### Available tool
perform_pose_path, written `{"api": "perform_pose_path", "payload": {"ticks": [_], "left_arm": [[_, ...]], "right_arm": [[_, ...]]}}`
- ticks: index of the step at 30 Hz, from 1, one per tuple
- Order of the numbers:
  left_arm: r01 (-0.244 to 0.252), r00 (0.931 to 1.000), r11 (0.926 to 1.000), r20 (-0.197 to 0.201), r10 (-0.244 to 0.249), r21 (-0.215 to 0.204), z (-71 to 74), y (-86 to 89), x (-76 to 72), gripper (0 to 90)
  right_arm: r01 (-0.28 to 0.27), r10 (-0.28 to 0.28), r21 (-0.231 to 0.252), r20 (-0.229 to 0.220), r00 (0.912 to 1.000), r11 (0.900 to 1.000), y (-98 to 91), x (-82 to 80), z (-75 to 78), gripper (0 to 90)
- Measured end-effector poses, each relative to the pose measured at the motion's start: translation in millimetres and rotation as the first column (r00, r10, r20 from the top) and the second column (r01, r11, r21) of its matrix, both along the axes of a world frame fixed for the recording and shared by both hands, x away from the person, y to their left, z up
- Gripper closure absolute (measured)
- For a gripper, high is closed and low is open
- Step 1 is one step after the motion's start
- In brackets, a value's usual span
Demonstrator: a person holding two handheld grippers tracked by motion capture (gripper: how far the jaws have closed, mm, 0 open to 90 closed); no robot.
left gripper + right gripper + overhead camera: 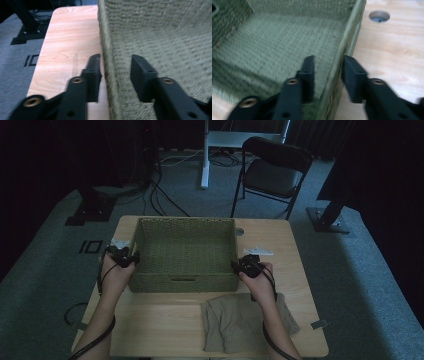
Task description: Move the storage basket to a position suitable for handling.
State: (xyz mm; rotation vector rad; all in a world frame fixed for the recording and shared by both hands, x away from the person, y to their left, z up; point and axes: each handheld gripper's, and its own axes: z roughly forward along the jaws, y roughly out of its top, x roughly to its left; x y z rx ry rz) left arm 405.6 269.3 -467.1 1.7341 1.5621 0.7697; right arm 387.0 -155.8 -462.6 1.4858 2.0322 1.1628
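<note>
A: Where is the basket (184,254) sitting right now?

B: It is sitting on the far half of the wooden table (165,320), between your two hands. A folded beige cloth (240,322) is lying on the near side, just in front of the basket's right corner, under your right forearm.

A: What is your left gripper (131,257) doing?

B: You are holding it at the basket's left wall. In the left gripper view the jaws are straddling the rim (108,62), one outside over the tabletop, one inside over the woven floor. They are standing apart from the wall with gaps on both sides, so the fingers are released, not squeezing.

A: And the right gripper (238,266)?

B: You are keeping it at the right wall, near the front corner. In the right gripper view its jaws are straddling that rim (344,47) too, one inside, one outside. The outer jaw is lying very close to the wall, yet the grip is loosened rather than clenched. A round hole (379,16) in the table is showing beyond it.
</note>
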Motion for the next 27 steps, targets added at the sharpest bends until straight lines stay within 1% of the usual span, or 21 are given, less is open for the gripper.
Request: {"api": "perform_pose_path", "payload": {"ticks": [1,2,3,4,5,7,9,10,11,13,15,16,18,19,21,22,23,24,25,26,27], "left_arm": [[0.000,1.0000,0.9997,0.007,0.000,-0.024,1.7,0.7,0.6,52.0],[0.004,0.9998,0.9993,0.018,-0.003,-0.038,3.5,1.8,1.3,48.4],[0.009,0.9998,0.9988,0.016,-0.008,-0.047,5.4,2.6,2.3,48.1],[0.011,0.9998,0.9981,0.014,-0.010,-0.061,7.2,2.9,3.9,45.6],[0.012,0.9998,0.9978,0.014,-0.011,-0.066,9.2,3.2,5.5,43.2],[0.003,1.0000,0.9983,0.004,-0.003,-0.058,12.6,3.3,9.1,43.2],[-0.003,0.9999,0.9982,-0.014,0.002,-0.061,14.8,4.6,12.6,43.2],[-0.009,0.9999,0.9983,-0.014,0.008,-0.058,15.7,5.0,13.9,43.2],[-0.012,0.9997,0.9983,-0.023,0.011,-0.056,16.3,5.3,15.3,43.2],[-0.016,0.9981,0.9983,-0.061,0.013,-0.056,15.3,6.0,18.8,41.1],[-0.019,0.9956,0.9992,-0.093,0.015,-0.037,12.5,8.4,22.6,40.9],[-0.024,0.9945,0.9994,-0.103,0.022,-0.026,10.2,9.6,24.1,40.9],[-0.029,0.9908,0.9994,-0.133,0.026,-0.021,5.4,10.9,26.8,41.0],[-0.031,0.9883,0.9994,-0.150,0.028,-0.017,2.8,11.4,27.6,42.0],[-0.035,0.9851,0.9993,-0.169,0.032,-0.013,-2.6,12.2,28.7,44.6],[-0.034,0.9838,0.9994,-0.177,0.031,-0.012,-4.9,12.5,28.4,52.2],[-0.035,0.9839,0.9994,-0.175,0.034,-0.007,-7.2,12.6,27.6,57.7],[-0.031,0.9842,0.9995,-0.174,0.029,-0.008,-8.0,12.1,26.9,62.9],[-0.017,0.9856,0.9998,-0.168,0.015,-0.006,-8.8,11.3,26.2,68.0],[-0.015,0.9864,0.9999,-0.163,0.016,0.003,-8.6,10.5,25.7,70.3],[0.002,0.9863,0.9999,-0.165,0.001,0.016,-7.9,8.4,25.2,72.0]], "right_arm": [[0.007,-0.007,0.001,0.012,0.9999,1.0000,0.3,2.6,2.4,54.1],[0.009,-0.009,0.006,0.016,0.9998,0.9999,0.4,5.8,5.2,52.1],[0.015,-0.016,0.019,0.020,0.9997,0.9997,0.7,9.8,7.6,48.1],[0.021,-0.022,0.021,0.026,0.9994,0.9996,1.5,14.2,9.7,46.7],[0.025,-0.026,0.018,0.029,0.9992,0.9995,2.5,18.4,11.7,46.0],[0.046,-0.047,0.029,0.041,0.9980,0.9985,4.9,27.5,14.7,40.7],[0.066,-0.067,0.033,0.038,0.9970,0.9972,7.8,36.8,15.2,37.5],[0.074,-0.076,0.033,0.036,0.9965,0.9967,9.4,41.5,14.1,36.8],[0.083,-0.084,0.023,0.034,0.9959,0.9963,11.1,45.7,12.4,36.8],[0.093,-0.093,0.004,0.023,0.9954,0.9956,14.8,52.3,8.5,36.9],[0.096,-0.095,-0.020,0.019,0.9953,0.9952,18.3,56.7,4.6,37.2],[0.098,-0.098,-0.031,0.018,0.9951,0.9947,19.9,58.2,2.7,38.0],[0.102,-0.102,-0.042,0.010,0.9947,0.9939,22.1,60.0,-0.4,40.4],[0.105,-0.105,-0.049,0.010,0.9945,0.9933,22.5,60.6,-1.7,41.5],[0.111,-0.111,-0.061,0.003,0.9938,0.9919,22.4,61.2,-3.8,45.9],[0.112,-0.113,-0.066,-0.001,0.9937,0.9915,22.0,61.5,-4.6,48.5],[0.114,-0.115,-0.077,-0.006,0.9933,0.9905,21.6,61.6,-5.0,55.1],[0.118,-0.119,-0.095,-0.012,0.9928,0.9885,21.1,61.3,-4.8,58.3],[0.123,-0.125,-0.095,-0.011,0.9921,0.9878,20.9,61.1,-4.5,61.5],[0.128,-0.130,-0.092,-0.016,0.9914,0.9875,20.7,60.8,-4.1,66.0],[0.136,-0.139,-0.091,-0.025,0.9900,0.9864,21.1,60.6,-4.0,68.3]]}}
